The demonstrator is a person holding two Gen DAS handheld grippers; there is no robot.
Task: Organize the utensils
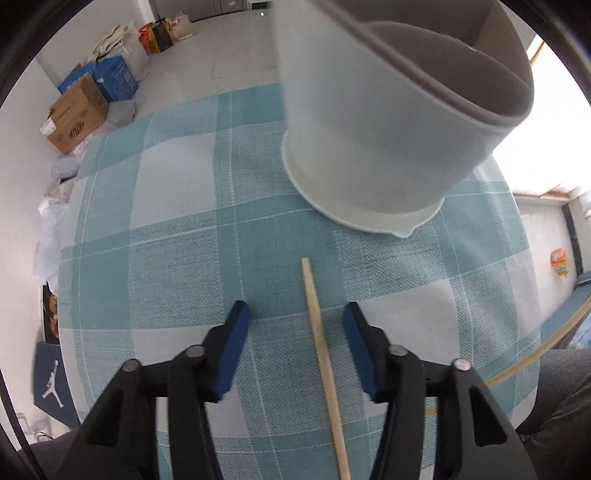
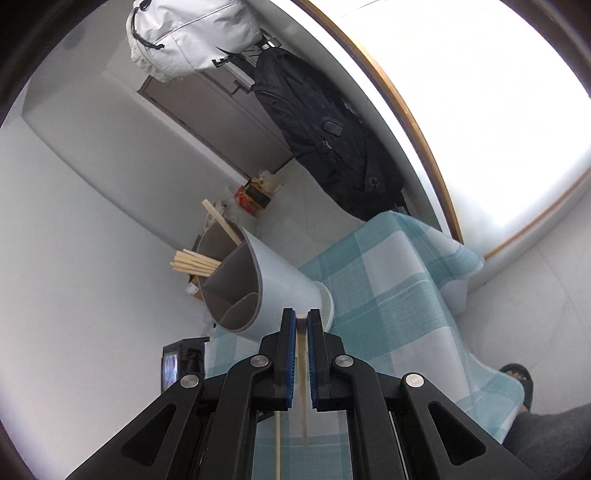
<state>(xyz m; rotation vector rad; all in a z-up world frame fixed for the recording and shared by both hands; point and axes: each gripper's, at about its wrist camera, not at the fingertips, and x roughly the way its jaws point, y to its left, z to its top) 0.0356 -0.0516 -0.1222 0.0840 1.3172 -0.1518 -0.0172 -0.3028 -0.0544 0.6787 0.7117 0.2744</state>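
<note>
In the left wrist view, the left gripper [image 1: 295, 314] has its jaws apart, with a chopstick [image 1: 321, 343] lying between them on the checked cloth [image 1: 166, 258], untouched; its long axis runs from bottom to centre, nearer the right pad. The holder [image 1: 369, 129] stands at upper right. The right gripper [image 2: 301, 318] is closed on a second chopstick [image 2: 302, 369], pointing toward the holder's compartments.

cardboard box [image 1: 75, 120], black backpack [image 2: 328, 136], grey bag [image 2: 184, 33]
</note>
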